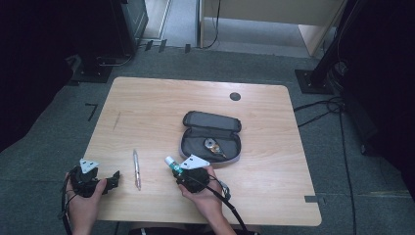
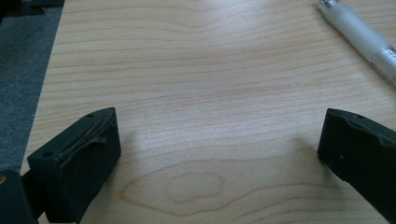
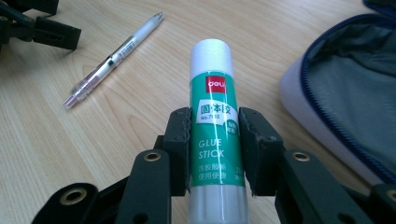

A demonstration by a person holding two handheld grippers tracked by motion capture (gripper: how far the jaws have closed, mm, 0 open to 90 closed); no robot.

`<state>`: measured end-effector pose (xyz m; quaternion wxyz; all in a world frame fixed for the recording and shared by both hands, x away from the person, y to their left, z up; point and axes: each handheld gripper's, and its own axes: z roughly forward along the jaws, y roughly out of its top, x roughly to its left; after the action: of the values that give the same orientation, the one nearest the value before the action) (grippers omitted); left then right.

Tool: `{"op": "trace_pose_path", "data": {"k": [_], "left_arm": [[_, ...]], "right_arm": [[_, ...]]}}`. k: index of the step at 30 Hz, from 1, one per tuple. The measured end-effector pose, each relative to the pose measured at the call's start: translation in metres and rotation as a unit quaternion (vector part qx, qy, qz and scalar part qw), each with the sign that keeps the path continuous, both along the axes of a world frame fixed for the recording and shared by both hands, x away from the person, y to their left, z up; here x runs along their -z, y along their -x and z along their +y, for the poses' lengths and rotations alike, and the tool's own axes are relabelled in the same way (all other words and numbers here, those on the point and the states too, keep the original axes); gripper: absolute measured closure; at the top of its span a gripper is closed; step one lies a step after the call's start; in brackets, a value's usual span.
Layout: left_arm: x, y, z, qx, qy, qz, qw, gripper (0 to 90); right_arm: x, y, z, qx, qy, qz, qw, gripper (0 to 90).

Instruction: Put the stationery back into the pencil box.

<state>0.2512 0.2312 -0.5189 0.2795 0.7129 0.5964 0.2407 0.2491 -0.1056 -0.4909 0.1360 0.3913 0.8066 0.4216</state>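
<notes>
Right gripper view puts the glue stick (image 3: 215,135) square between your right gripper (image 3: 214,149) jaws, clenched on the green label at mid-body with the white cap pointing away from you. Judge it as a light, rigid plastic tube, smooth and round, so it could roll or slip in the pads if you ease your squeeze; the mid-body hold you have looks sound, and keeping off the cap avoids pulling it loose. Taking the pencil case (image 1: 211,137) as your landmark, the glue stick (image 1: 173,164) hangs just beside its near-left corner, over bare table (image 1: 147,103), in your right gripper (image 1: 177,172). That case lies unzipped with its lid folded back, 1 compartment showing, and inside it sits 1 small roundish item (image 1: 214,146) with metallic and orange tones, too small to name; the rest of the grey lining looks bare, so there seems room for the stick. Left of the case, well apart, the pen (image 1: 137,169) lies on the table. Your left gripper (image 1: 113,179) sits left of the pen, released, jaws spread wide over bare wood and grasping nothing.
</notes>
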Motion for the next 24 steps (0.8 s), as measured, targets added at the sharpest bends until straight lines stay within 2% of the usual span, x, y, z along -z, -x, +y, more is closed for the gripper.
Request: {"op": "trace_pose_path", "data": {"k": [24], "left_arm": [[0.000, 0.000, 0.000, 0.000, 0.000, 0.000, 1.0000, 0.0]], "right_arm": [[-0.037, -0.015, -0.049, 0.041, -0.006, -0.027, 0.9988, 66.1]]}}
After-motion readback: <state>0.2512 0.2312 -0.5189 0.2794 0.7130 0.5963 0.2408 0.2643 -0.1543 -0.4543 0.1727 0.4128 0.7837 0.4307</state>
